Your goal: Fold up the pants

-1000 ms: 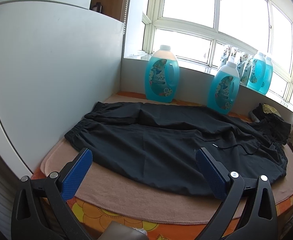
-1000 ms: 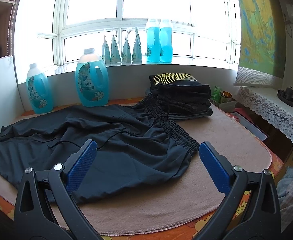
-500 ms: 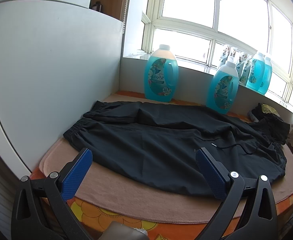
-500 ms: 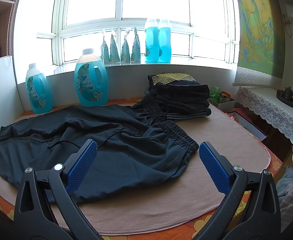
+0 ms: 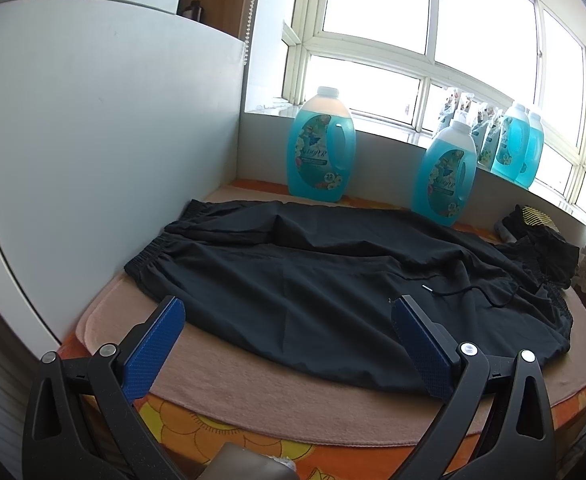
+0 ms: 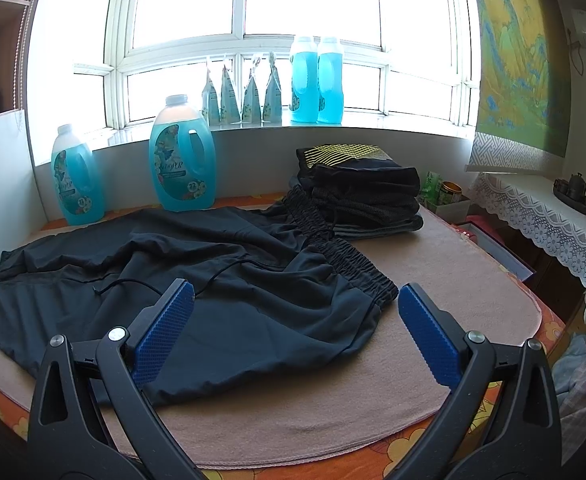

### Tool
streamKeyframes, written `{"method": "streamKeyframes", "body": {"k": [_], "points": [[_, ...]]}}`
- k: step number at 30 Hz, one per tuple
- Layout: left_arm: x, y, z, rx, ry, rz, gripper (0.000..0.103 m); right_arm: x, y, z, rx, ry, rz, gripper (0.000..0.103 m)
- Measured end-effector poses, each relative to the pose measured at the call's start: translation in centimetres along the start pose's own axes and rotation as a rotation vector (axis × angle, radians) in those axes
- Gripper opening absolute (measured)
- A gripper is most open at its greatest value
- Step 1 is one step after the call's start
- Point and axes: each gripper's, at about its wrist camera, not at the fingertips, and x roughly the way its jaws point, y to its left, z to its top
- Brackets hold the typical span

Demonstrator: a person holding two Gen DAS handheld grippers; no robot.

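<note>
Black pants lie spread flat and rumpled on a tan mat, leg cuffs to the left and elastic waistband to the right. A black drawstring trails across the front. My left gripper is open and empty, hovering near the front edge over the leg part. My right gripper is open and empty, hovering over the front of the waist part. The pants also show in the right wrist view.
A stack of folded dark clothes sits at the back right of the mat. Two big blue detergent jugs stand against the back ledge. A white panel bounds the left side. A lace-covered side table stands right.
Both views have shifted very slightly; the pants appear a little nearer and lower. Both grippers stay open and empty, and the pants have not moved.
</note>
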Motion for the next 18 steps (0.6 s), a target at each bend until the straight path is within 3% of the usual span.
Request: {"method": "streamKeyframes", "body": {"k": [18], "points": [[0.56, 0.01, -0.31, 0.002, 0.007, -0.005, 0.103, 0.12, 0.11, -0.09, -0.001, 0.0, 0.0, 0.103]]}}
